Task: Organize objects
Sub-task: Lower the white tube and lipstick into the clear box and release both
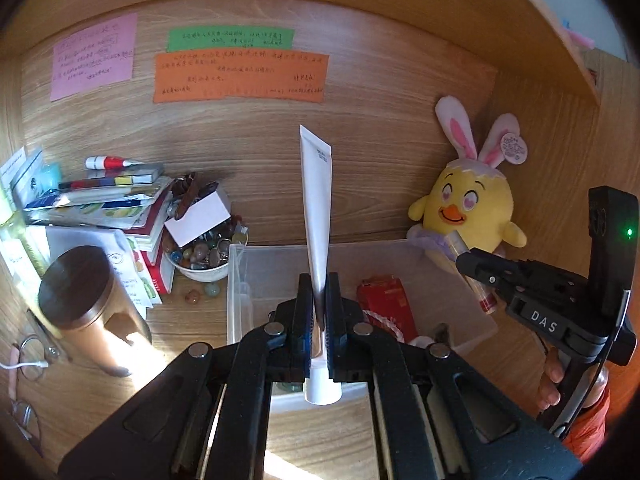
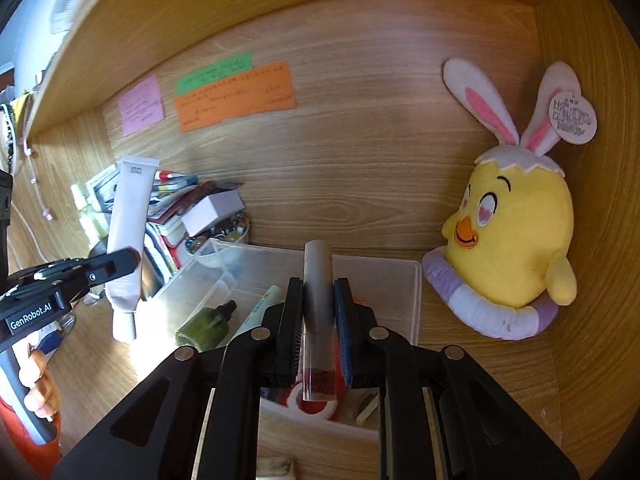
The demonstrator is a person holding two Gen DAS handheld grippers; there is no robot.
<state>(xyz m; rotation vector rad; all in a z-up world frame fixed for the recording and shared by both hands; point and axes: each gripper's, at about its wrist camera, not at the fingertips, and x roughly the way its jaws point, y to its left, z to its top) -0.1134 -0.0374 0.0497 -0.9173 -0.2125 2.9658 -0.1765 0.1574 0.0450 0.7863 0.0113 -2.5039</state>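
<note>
While the left claw (image 1: 319,320) is clenched on the tall white plastic tube (image 1: 316,200), cap end toward the camera, the right claw (image 2: 319,320) grasps a slim clear lip-gloss tube (image 2: 318,304), both above the clear plastic box (image 2: 400,280).

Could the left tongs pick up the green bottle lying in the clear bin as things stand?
Probably not: the left tongs are shut on the white tube, so nothing else fits. The green bottle itself lies uncovered in the clear bin.
</note>
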